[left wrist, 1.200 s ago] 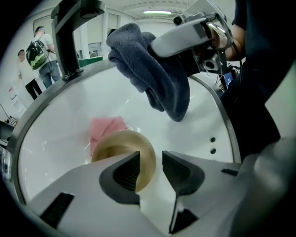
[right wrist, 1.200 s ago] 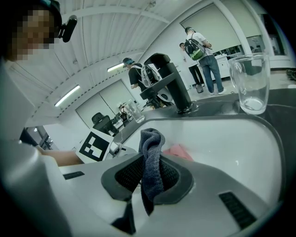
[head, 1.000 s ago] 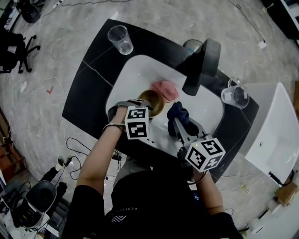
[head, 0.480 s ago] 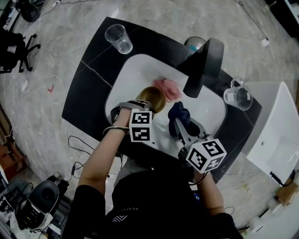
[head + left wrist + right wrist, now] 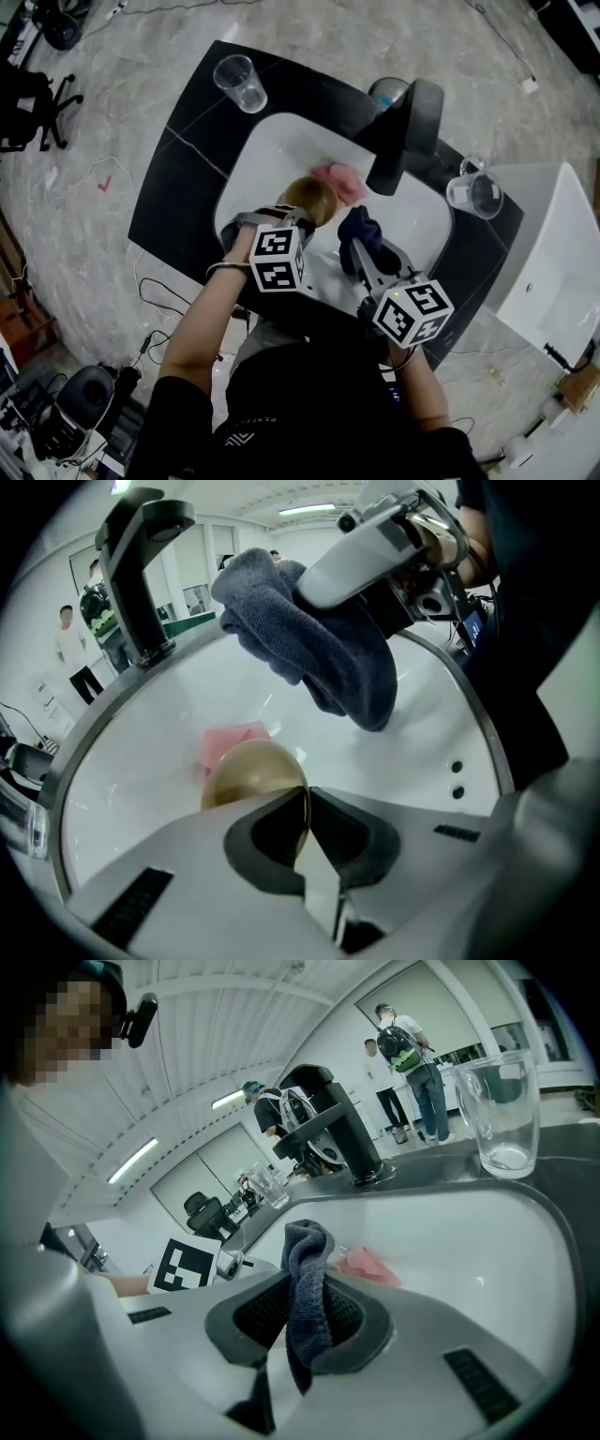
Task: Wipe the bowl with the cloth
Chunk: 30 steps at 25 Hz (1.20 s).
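Bowl [image 5: 248, 775] tipped on edge in sink [image 5: 253, 159], mouth turned toward dark cloth [image 5: 305, 1241]. Rim clamped by left hand-held gripper [image 5: 305, 808], jaws just closed onto it. Cloth pinched in right hand-held gripper [image 5: 309, 1293], held above the sink.

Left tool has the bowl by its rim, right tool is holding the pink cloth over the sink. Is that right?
Not quite. The right tool grips the dark blue cloth, as the right gripper view shows; the pink cloth lies loose in the sink. The left tool, whose jaws have just been closing, does have the bowl by its rim.
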Available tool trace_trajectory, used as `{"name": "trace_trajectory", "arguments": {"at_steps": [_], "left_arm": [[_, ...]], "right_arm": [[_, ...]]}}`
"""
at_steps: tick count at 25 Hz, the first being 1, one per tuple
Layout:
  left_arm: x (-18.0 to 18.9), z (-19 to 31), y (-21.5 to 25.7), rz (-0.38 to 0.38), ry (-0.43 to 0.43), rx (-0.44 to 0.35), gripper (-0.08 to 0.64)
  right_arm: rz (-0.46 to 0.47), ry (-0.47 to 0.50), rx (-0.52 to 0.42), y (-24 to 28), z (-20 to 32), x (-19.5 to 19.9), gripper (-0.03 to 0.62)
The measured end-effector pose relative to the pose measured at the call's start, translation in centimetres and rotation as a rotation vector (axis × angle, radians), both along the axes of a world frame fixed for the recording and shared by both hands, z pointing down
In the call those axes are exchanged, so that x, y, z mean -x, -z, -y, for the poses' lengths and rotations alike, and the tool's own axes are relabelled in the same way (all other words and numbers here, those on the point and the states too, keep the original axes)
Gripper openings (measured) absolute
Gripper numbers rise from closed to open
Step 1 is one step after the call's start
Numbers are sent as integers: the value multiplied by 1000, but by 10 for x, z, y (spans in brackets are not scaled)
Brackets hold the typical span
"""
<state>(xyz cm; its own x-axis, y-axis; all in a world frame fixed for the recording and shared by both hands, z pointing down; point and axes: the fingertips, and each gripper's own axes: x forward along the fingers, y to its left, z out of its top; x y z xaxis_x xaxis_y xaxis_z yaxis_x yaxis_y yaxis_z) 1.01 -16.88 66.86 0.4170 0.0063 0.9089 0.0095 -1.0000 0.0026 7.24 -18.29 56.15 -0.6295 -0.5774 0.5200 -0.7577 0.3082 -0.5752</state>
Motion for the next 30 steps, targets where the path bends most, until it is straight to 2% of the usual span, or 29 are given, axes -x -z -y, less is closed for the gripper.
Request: {"name": "trace_trajectory", "arguments": {"at_steps": [6, 13, 19, 25, 30], "left_arm": [[1, -1, 17, -46, 45, -62, 20], [-1, -7, 57, -146, 113, -111, 20], [-2, -16, 88, -230, 165, -118, 20], [-4, -18, 127, -365, 240, -114, 18], [-5, -26, 162, -503, 311, -58, 18]], "right_arm": [[-7, -20, -32, 10, -8, -2, 66], [-12, -45, -78, 27, -19, -3, 66], [-27, -75, -136, 46, -22, -7, 66], [-33, -110, -199, 72, -21, -9, 66], [-37, -126, -264, 103, -26, -12, 66]]}}
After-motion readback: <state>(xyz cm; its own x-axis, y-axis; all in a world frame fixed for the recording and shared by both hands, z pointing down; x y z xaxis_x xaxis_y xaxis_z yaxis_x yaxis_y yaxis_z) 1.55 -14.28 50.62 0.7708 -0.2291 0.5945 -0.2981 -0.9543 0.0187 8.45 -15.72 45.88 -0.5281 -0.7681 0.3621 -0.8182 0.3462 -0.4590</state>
